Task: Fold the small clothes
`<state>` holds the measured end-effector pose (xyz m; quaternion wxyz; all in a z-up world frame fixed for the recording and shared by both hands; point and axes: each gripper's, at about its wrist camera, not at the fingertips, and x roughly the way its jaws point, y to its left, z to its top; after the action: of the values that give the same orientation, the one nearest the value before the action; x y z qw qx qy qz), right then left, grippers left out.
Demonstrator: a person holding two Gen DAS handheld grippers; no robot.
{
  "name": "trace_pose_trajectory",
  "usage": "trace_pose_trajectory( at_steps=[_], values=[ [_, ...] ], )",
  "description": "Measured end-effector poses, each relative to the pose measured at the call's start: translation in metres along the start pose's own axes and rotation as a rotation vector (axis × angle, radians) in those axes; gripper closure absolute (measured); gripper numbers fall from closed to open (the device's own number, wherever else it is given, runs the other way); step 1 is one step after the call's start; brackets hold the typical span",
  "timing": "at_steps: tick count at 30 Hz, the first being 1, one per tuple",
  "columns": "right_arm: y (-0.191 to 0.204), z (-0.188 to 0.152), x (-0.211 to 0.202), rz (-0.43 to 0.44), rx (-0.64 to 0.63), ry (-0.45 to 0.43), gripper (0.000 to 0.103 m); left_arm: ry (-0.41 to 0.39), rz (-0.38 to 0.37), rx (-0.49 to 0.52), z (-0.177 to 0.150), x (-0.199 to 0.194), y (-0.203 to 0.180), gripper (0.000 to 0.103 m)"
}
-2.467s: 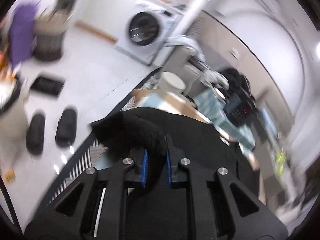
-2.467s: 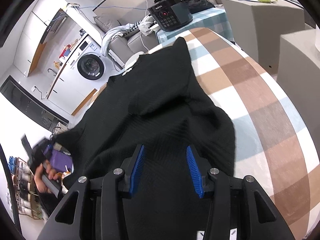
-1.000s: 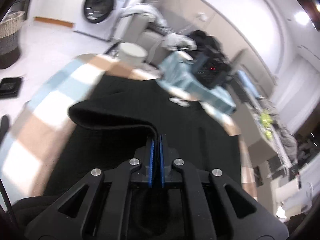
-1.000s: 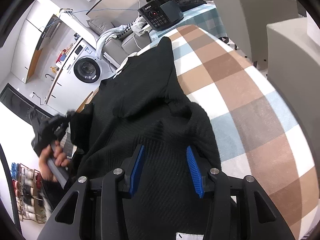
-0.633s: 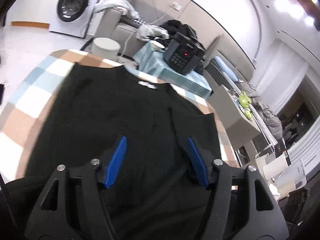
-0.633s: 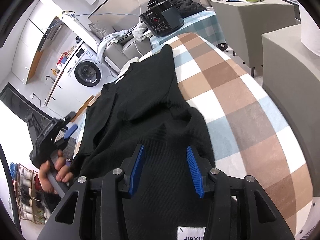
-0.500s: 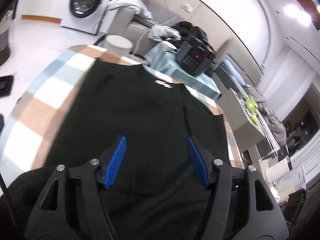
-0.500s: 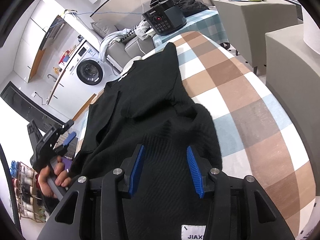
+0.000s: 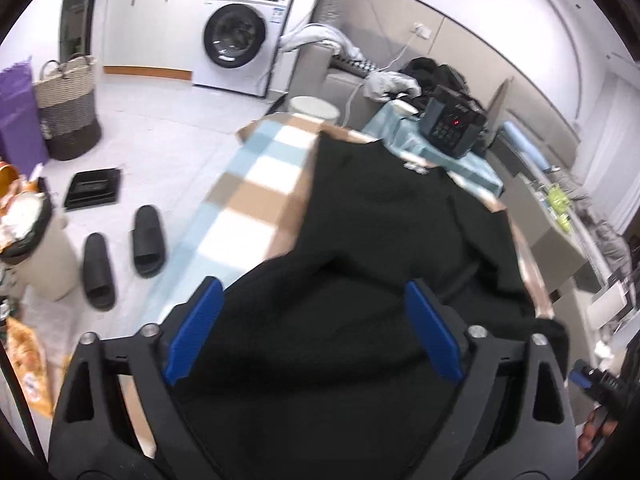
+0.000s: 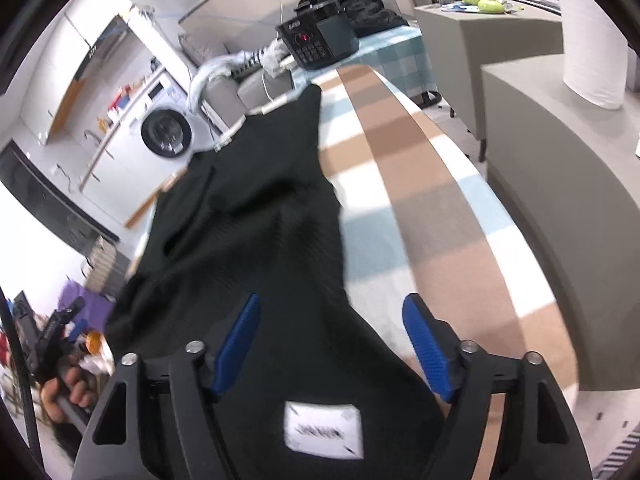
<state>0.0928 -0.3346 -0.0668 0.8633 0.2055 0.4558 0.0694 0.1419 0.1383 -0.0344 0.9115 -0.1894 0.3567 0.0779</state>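
Observation:
A black knit garment (image 9: 380, 248) lies lengthwise on a table with a brown, blue and white checked cloth (image 9: 256, 184). My left gripper (image 9: 312, 308) hovers over its near end with the jaws opening wide; the blue pads (image 9: 196, 328) press on nothing. The garment's left side is folded inward. In the right wrist view the same black garment (image 10: 256, 232) runs away from me, a white label (image 10: 324, 430) showing at its near edge. My right gripper (image 10: 332, 320) is above that edge, its jaws opening, pads clear of the cloth. A hand holding the left gripper (image 10: 60, 340) shows at the lower left.
A dark device with a red light (image 9: 452, 128) sits on a teal cloth beyond the table's far end. On the floor to the left are black slippers (image 9: 148, 236), a woven basket (image 9: 66, 112) and a washing machine (image 9: 236, 40). Grey cabinets (image 10: 552, 168) stand right of the table.
The left gripper let go of the garment's folded edge, opened wide and swung back toward the table's left side. The right gripper's jaws spread wider and it shifted slightly along the near edge.

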Motion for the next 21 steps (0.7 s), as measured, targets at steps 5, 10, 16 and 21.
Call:
trace_pose_trajectory(
  at_steps=[5, 10, 16, 21],
  values=[
    [-0.006, -0.014, 0.0, -0.007, -0.035, 0.025, 0.027, 0.014, 0.088, 0.02, -0.045, -0.028, 0.036, 0.008],
    [0.001, -0.016, 0.003, -0.009, -0.086, 0.027, 0.027, 0.057, 0.098, 0.022, -0.079, -0.034, 0.058, 0.008],
    [0.001, -0.021, 0.006, -0.018, -0.086, 0.035, 0.027, 0.126, 0.113, 0.008, -0.099, -0.019, 0.068, 0.018],
    [-0.003, -0.024, 0.002, 0.002, -0.062, 0.034, 0.027, 0.179, 0.127, 0.051, -0.101, 0.0, 0.053, 0.026]
  ],
)
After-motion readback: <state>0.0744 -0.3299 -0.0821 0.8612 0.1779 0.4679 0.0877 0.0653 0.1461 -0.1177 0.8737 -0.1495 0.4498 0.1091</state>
